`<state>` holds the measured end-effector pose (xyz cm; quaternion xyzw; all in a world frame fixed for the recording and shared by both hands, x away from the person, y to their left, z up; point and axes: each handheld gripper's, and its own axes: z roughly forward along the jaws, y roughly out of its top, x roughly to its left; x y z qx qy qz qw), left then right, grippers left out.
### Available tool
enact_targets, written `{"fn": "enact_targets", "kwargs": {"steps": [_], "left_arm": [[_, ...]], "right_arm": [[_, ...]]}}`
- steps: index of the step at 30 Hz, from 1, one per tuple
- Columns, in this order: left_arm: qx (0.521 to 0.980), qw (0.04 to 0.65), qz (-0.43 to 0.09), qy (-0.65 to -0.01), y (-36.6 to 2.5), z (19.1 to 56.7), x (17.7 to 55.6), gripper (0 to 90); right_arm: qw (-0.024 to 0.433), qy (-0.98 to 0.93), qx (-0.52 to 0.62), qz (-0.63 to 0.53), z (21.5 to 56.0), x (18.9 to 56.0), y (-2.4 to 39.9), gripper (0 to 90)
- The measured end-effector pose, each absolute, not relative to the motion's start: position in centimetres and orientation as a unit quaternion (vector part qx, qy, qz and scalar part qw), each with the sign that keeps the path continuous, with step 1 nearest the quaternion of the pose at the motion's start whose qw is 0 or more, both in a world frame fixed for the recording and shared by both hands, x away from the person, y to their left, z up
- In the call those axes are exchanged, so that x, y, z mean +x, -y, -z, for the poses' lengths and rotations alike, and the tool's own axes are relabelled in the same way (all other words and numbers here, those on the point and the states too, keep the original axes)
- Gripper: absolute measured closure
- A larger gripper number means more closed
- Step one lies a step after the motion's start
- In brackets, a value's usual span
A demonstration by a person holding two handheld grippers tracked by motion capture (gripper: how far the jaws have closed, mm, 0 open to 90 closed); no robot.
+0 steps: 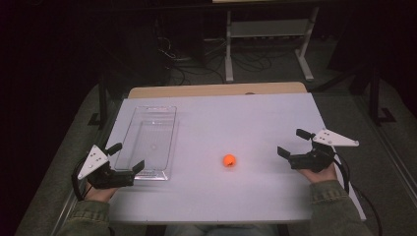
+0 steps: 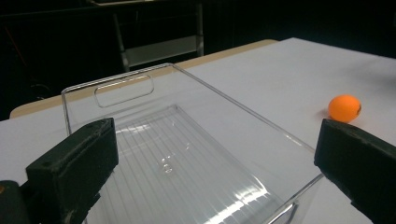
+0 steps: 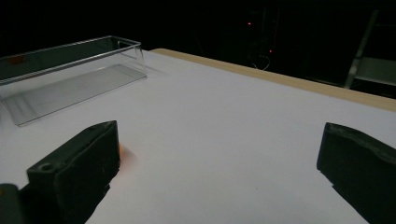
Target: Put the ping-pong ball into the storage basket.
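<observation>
Balls: one orange ball [image 1: 228,160] lay on the table [image 1: 255,123].
Trays: one clear tray [image 1: 149,142].
Grippers: left gripper [image 1: 127,157] and right gripper [image 1: 294,142], jaws apart, empty.

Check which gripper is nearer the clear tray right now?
Left. The left gripper sits at the clear tray's near-left corner, jaws open beside its rim. The right gripper is across the table, beyond the orange ball.

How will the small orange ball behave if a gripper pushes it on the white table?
The orange ball is round and lies free on the flat white table, so it would probably roll off. It looks small and smooth, likely light, and may slip out between closing jaws.
</observation>
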<state>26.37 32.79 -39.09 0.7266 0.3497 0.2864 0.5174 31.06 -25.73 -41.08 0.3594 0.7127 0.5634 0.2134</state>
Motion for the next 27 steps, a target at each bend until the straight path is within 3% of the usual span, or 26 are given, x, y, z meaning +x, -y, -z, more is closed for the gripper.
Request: {"fn": "enact_targets", "kwargs": {"steps": [27], "left_arm": [[0.775,0.478,-0.274,-0.310,-30.5,36.5,27.5,0.0]], "right_arm": [[0.217,-0.709,0.357,-0.569,41.0,30.6,26.3,0.0]]}}
